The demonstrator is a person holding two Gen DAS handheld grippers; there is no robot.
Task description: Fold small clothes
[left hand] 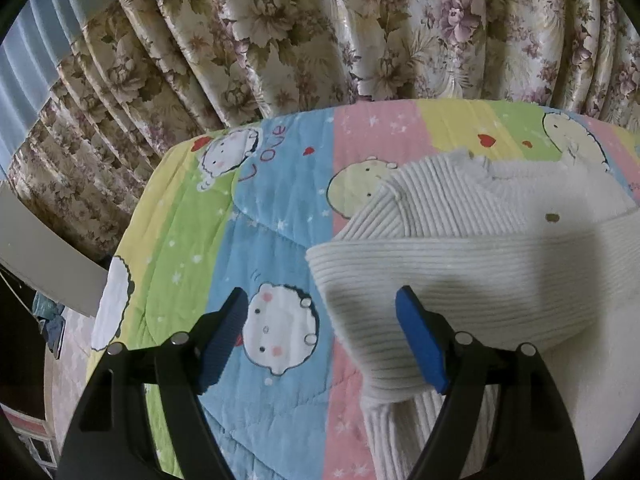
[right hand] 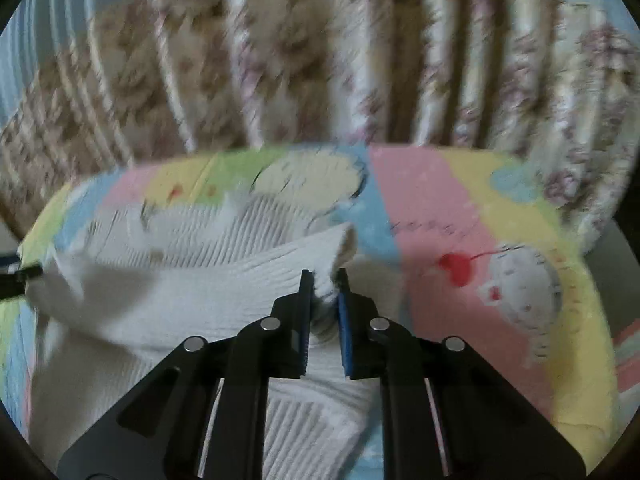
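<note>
Curtain (left hand: 320, 28): floral drapes hang behind the bed, filling the top of my left wrist view.
Quilt (left hand: 272, 216): a striped cartoon bedspread in yellow, green, blue and pink covers the bed under everything.
Left tongs (left hand: 320, 312): I hold them spread wide, gripping nothing; the left blue pad hangs over the quilt's blue stripe, the right pad over the sweater's edge.
Sweater (left hand: 480, 264): a small white ribbed knit lies on the quilt toward my right, one band of it folded across the body; the ribbed hem shows below my right pad.
Sweater, right wrist view (right hand: 140, 312): it fills the lower left, blurred, with a folded strip running up toward the middle.
Right tongs (right hand: 324, 276): nearly closed, pinching a bunch of the white knit between the blue pads.
Quilt, right side (right hand: 460, 240): pink and yellow stripes lie bare beside the sweater.
</note>
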